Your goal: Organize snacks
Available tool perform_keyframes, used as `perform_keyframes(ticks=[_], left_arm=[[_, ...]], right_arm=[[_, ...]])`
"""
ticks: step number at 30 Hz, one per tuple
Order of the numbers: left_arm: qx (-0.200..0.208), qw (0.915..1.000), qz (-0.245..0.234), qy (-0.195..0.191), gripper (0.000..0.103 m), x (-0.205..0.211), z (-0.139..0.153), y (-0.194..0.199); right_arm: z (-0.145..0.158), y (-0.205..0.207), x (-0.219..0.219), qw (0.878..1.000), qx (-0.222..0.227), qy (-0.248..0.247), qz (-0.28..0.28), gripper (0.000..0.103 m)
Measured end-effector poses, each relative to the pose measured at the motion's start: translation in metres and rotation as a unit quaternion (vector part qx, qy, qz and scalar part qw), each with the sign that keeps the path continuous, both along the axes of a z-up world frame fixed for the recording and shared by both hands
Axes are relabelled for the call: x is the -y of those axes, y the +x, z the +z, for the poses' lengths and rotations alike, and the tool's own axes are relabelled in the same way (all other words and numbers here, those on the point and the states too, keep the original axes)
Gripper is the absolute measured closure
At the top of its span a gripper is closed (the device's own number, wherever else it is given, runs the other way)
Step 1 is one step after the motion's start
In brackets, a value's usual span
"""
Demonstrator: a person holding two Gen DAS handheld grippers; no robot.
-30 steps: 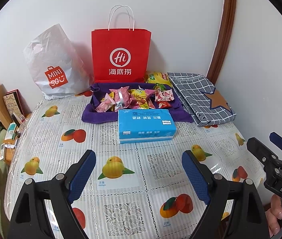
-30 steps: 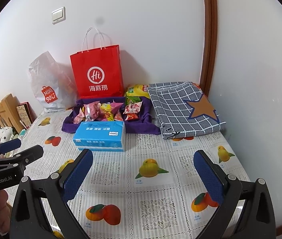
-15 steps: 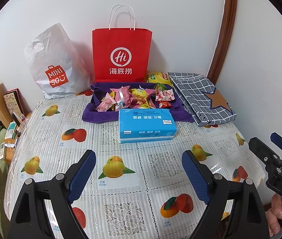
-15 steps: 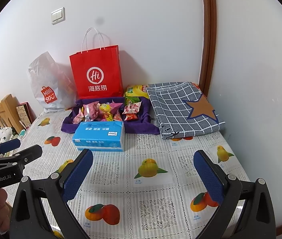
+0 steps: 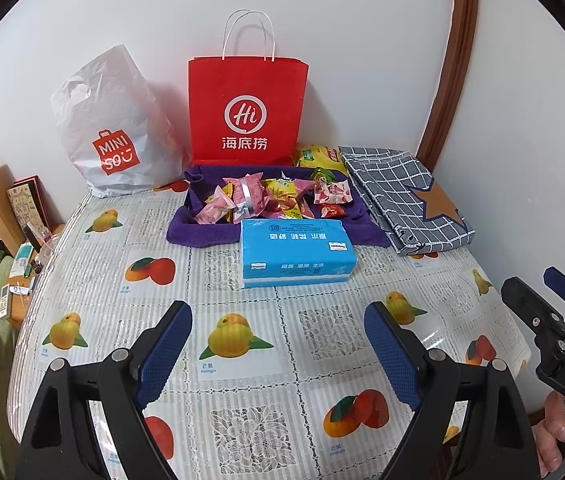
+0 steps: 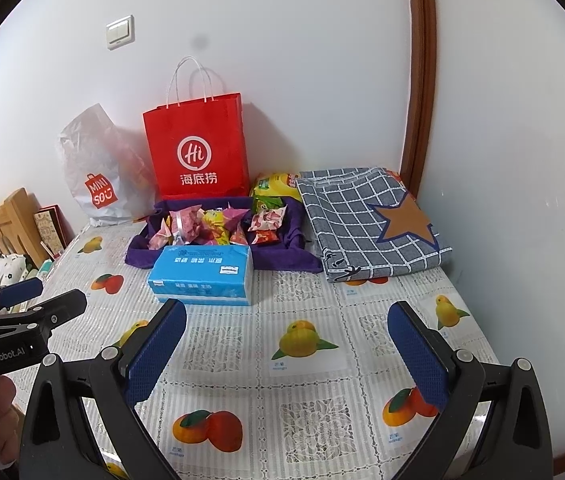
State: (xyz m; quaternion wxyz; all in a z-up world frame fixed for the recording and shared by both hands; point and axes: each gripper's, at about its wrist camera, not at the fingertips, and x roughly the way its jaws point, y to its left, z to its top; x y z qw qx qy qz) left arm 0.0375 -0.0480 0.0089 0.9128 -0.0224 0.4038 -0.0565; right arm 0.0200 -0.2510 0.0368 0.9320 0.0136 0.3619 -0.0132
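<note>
Several wrapped snacks (image 5: 270, 198) (image 6: 218, 222) lie in a purple cloth tray (image 5: 186, 236) (image 6: 138, 256) at the back of the table. A yellow-green snack bag (image 5: 316, 157) (image 6: 272, 184) lies behind the tray. My left gripper (image 5: 278, 356) is open and empty above the table's near half, well short of the tray. My right gripper (image 6: 288, 348) is open and empty, also over the near half. Each gripper shows at the edge of the other's view, the right one (image 5: 542, 300) and the left one (image 6: 38, 300).
A blue tissue pack (image 5: 296, 252) (image 6: 202, 274) lies just in front of the tray. A red paper bag (image 5: 246, 108) (image 6: 198, 148) and a white Miniso bag (image 5: 114, 128) stand against the wall. A folded checked cloth (image 5: 402, 200) (image 6: 370, 224) lies at the right.
Both grippers have drifted very slightly; the scene is otherwise the same. Nothing was taken hold of or let go.
</note>
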Motion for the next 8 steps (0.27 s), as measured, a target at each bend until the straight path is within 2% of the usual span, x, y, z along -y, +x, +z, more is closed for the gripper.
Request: perform_keyframes(ticks=[8], left_arm=[[-0.001, 1.0000, -0.001, -0.003, 0.015, -0.0021, -0.0028, 0.0067]], right_arm=[[-0.0024, 0.0078, -0.0048, 1.000, -0.005, -0.001, 0.005, 0.003]])
